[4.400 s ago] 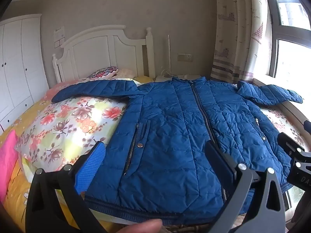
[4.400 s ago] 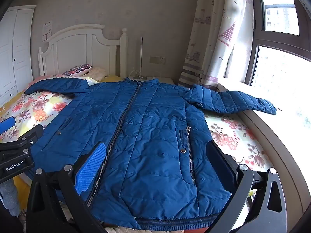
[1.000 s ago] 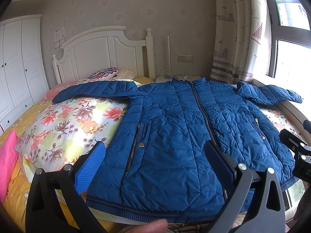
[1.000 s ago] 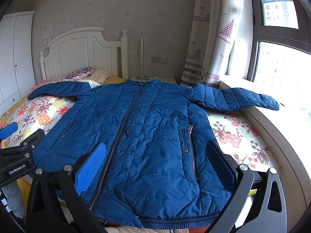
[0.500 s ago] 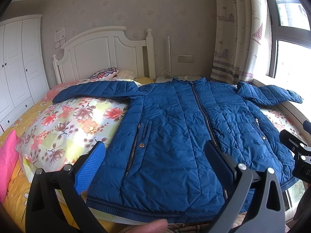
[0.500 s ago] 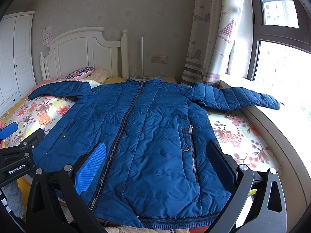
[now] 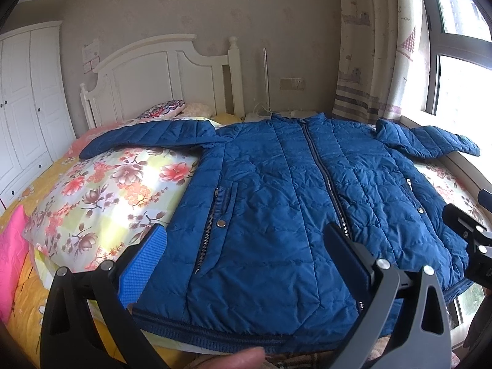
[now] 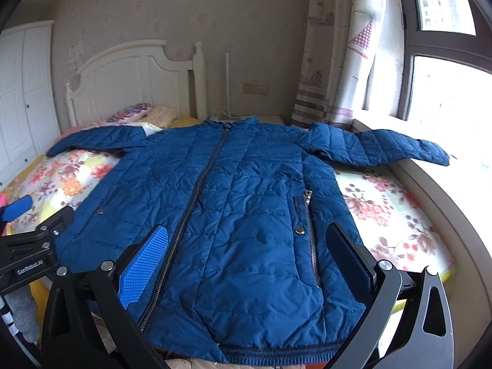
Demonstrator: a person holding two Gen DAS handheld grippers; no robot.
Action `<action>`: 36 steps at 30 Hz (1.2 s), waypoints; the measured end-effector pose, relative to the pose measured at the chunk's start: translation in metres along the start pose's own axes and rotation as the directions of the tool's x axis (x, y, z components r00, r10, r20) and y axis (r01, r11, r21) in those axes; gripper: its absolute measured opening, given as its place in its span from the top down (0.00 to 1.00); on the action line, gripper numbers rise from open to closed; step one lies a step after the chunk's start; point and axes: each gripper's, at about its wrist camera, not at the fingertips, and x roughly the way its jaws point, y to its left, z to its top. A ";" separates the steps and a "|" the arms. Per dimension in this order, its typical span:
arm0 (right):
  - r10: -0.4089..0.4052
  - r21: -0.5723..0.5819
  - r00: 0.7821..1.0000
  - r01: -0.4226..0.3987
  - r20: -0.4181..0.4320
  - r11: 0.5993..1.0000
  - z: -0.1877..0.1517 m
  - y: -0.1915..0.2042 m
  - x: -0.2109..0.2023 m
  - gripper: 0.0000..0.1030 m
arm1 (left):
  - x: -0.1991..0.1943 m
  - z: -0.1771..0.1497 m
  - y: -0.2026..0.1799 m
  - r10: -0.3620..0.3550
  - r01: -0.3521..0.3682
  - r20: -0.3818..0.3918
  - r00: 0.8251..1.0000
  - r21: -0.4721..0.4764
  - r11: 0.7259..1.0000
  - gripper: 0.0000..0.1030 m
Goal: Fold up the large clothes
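A blue quilted jacket lay flat, zipped, across the floral bed. Left gripper and right gripper hovered at lower frame, fingers spread, empty.

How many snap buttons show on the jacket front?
2. One snap sits beside the window-side pocket zipper; the other snap sits beside the pocket zipper on the wardrobe side. Folds in the jacket may hide more.

You have a bed with a white headboard; a floral quilt covers it; the blue padded jacket lies front-up, zipped, sleeves spread; small pillows sit near the headboard.
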 end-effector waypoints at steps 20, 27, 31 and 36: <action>-0.256 0.434 0.926 0.359 -0.279 0.826 0.079 -0.270 0.220 0.04 | 0.308 0.095 -0.003 0.038 -0.038 -0.380 0.924 0.006 0.999 0.02; -0.245 0.545 0.918 0.384 -0.312 0.745 0.099 -0.330 0.285 0.24 | 0.326 0.095 -0.004 0.017 -0.035 -0.362 0.932 -0.043 0.998 0.02; -0.269 0.550 0.944 0.329 -0.190 0.767 0.118 -0.312 0.277 0.65 | 0.330 0.095 0.000 -0.015 -0.017 -0.378 0.926 -0.080 0.997 0.02; -0.101 0.282 0.995 0.101 -0.015 0.954 0.162 -0.194 0.263 0.69 | 0.332 0.097 -0.002 -0.006 -0.027 -0.381 0.925 -0.080 0.996 0.02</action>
